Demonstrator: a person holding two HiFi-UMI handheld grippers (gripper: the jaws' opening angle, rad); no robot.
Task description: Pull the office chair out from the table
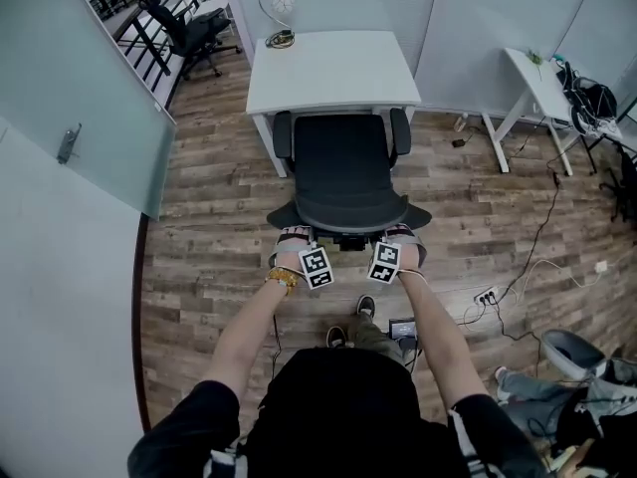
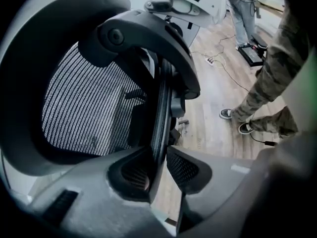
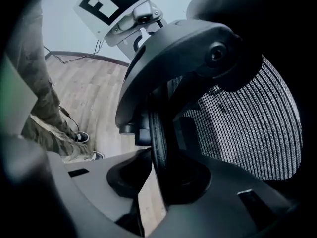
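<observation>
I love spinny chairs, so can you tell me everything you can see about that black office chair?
The office chair is black, with a wide seat, two armrests and a see-through mesh back in a smooth, plastic-looking frame. It stands upright on the wooden floor, its front right at the white table, its back toward the person. The left tongs and the right tongs each clamp the rim of the back, one on either side.

The office chair stands before the table.
</observation>
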